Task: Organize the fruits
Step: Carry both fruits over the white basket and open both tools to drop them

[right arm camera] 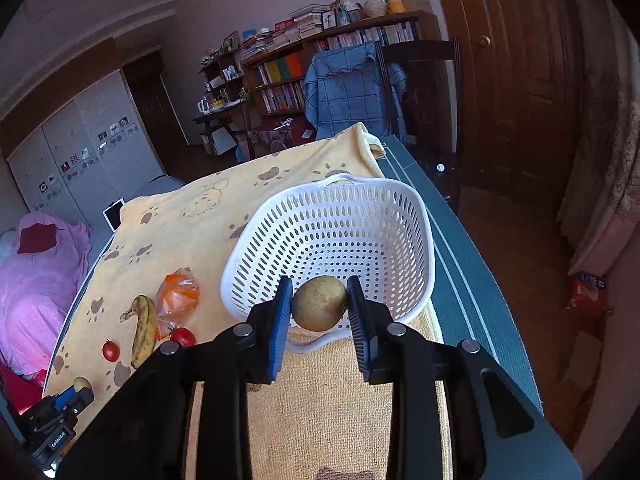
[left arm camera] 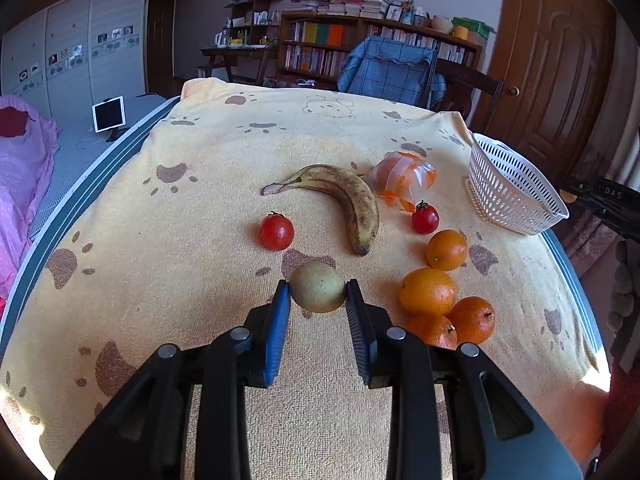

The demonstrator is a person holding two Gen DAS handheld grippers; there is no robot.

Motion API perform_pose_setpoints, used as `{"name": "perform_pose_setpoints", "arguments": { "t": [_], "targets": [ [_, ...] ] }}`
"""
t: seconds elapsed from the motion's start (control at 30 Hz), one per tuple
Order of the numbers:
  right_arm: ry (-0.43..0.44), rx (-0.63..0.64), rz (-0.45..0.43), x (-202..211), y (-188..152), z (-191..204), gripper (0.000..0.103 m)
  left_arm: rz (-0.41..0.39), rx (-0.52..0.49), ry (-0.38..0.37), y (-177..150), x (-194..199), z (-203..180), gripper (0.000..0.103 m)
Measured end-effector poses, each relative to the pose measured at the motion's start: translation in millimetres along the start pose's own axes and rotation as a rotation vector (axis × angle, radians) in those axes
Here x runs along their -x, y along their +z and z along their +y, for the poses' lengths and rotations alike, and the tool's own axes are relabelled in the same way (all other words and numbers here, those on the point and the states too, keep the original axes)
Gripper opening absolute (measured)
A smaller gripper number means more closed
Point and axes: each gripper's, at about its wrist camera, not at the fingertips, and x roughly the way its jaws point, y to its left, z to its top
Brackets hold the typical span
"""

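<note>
Two grippers, each with its fingers clamped on a round yellow-green fruit, work over a tabletop (left arm camera: 192,208) draped in a paw-print towel. The left gripper (left arm camera: 318,292) holds its left-hand fruit (left arm camera: 317,287) at lower centre of its view, beside four oranges (left arm camera: 428,291); a banana (left arm camera: 344,196) and two tomatoes (left arm camera: 276,232) lie above. The right gripper (right arm camera: 319,304) holds its right-hand fruit (right arm camera: 319,303) before the near rim of the tilted white basket (right arm camera: 332,224).

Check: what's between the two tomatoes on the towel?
The banana curves between the left tomato and the right tomato; left wrist view shows it clearly.
</note>
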Motion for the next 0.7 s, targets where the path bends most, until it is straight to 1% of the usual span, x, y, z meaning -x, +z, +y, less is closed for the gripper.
{"name": "perform_pose_setpoints", "arguments": {
  "t": [0.13, 0.2, 0.23, 0.27, 0.3, 0.47, 0.53, 0.7],
  "targets": [
    [-0.016, -0.010, -0.004, -8.8, 1.9, -4.4, 0.029, -0.003, 0.000, 0.010, 2.7, 1.1, -3.0, 0.029],
    [-0.029, -0.021, -0.017, -10.1, 3.5, -8.5, 0.035, -0.006, 0.000, 0.012, 4.0, 1.7, -4.1, 0.029],
    [-0.034, -0.023, -0.024, -11.0, 4.2, -10.0, 0.044, -0.007, -0.001, 0.013, 4.2, 2.2, -4.5, 0.029],
    [-0.041, -0.028, -0.032, -11.3, 4.3, -11.0, 0.057, -0.008, -0.001, 0.014, 4.8, 2.6, -5.2, 0.029],
    [-0.049, -0.036, -0.042, -10.3, 4.0, -12.3, 0.060, -0.009, 0.000, 0.013, 6.0, 2.9, -5.9, 0.029],
    [-0.085, -0.078, -0.110, 0.1, 0.7, -20.8, 0.060, -0.023, -0.020, 0.019, 16.0, 5.8, -15.6, 0.029],
    [-0.112, -0.105, -0.144, 5.0, 0.1, -26.5, 0.060, -0.036, -0.033, 0.016, 22.3, 8.5, -22.7, 0.029],
    [-0.156, -0.186, -0.192, 10.4, -6.0, -42.1, 0.061, -0.056, -0.083, -0.022, 43.3, 9.7, -52.6, 0.029]
  ]
}}
